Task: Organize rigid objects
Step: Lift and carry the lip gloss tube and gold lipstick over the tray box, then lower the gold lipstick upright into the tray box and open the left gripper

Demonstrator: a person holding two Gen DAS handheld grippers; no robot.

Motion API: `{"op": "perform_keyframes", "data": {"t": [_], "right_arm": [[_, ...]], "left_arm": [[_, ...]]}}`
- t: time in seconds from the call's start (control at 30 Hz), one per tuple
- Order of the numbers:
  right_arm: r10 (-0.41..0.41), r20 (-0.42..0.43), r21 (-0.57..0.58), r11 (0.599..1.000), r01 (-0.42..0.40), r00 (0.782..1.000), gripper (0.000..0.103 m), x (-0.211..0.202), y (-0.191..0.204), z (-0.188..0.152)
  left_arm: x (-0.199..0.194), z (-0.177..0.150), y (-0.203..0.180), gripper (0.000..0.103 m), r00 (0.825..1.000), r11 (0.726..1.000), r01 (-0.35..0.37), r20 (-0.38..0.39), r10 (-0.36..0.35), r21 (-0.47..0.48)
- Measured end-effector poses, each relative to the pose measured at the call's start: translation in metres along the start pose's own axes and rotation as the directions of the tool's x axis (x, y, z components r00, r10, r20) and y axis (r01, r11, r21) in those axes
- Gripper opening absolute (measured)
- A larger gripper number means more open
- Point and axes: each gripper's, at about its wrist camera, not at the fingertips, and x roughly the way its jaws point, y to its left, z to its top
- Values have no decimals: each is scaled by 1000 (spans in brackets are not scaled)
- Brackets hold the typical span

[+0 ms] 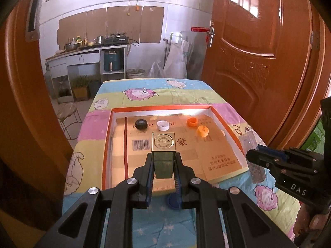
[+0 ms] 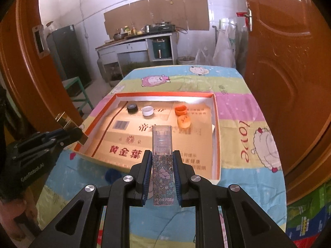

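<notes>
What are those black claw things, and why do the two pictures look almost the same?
The claws are grippers, and a person holds one in each hand. Each has a small round-eyed camera looking along its fingers, so you get one picture per hand of the same table.

In the left camera's picture, the left gripper is shut on a green and gold box. In the right camera's picture, the right gripper is shut on a flowery case with a clear cap. Each picture also shows the other gripper at its edge.

On the sheep tablecloth sits a shallow tray lined with cardboard. Inside lie four bottle caps: black, white and two orange.
</notes>
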Motion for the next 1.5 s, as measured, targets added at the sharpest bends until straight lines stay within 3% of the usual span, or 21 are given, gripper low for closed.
{"op": "perform_keyframes", "data": {"t": [0.43, 0.97, 1.5], "right_arm": [[20, -69, -18, 1000, -21, 997, 21, 48, -5, 19], [42, -121, -48, 998, -48, 992, 21, 102, 2, 46], [50, -181, -63, 996, -63, 982, 21, 140, 3, 49]], "left_arm": [[52, 14, 11, 18, 996, 1000, 2, -94, -4, -22], [96, 28, 26, 18, 989, 999, -32, -145, 26, -40], [129, 30, 33, 18, 967, 998, -53, -251, 47, -18]]}}
